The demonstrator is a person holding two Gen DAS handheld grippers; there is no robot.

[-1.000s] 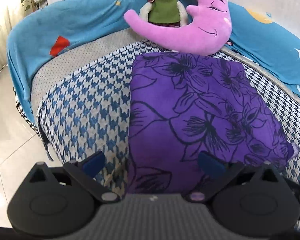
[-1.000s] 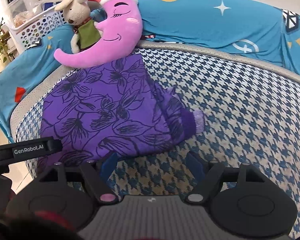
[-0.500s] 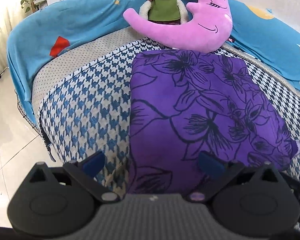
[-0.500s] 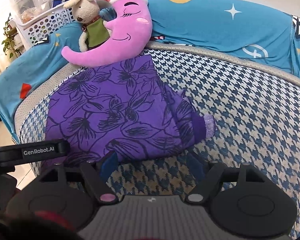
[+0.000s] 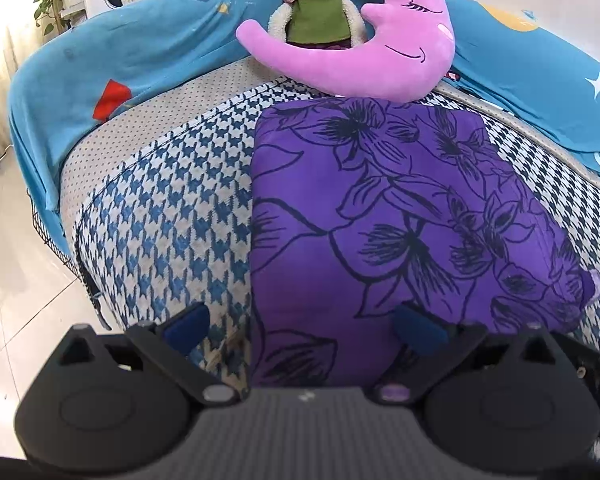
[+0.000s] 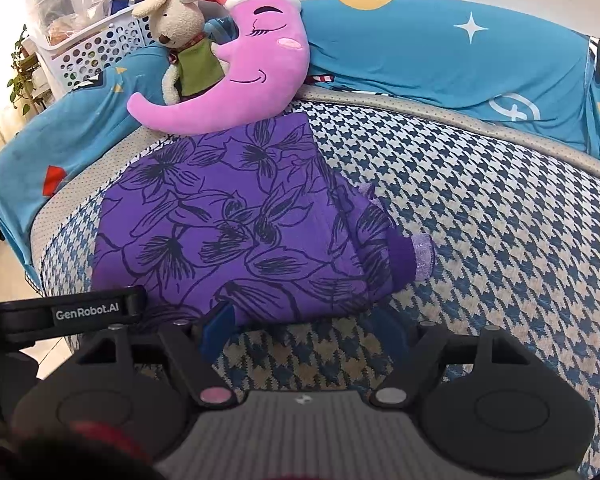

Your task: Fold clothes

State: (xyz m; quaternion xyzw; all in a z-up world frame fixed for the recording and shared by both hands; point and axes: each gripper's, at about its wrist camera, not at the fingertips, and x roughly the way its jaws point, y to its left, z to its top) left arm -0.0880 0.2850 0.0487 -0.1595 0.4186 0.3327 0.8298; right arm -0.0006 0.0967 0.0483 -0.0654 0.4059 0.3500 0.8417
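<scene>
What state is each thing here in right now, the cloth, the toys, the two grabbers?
Purple garment: folded, lying flat on the cushion.
Moon pillow: propped at the garment's far edge.
Plush: leaning on the moon pillow.
Left gripper: open, empty.
Right gripper: open, empty.

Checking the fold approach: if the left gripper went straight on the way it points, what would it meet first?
Most likely the near left edge of the purple floral garment: the open left gripper straddles it, one finger over the houndstooth cover. Depth is unclear.
</scene>
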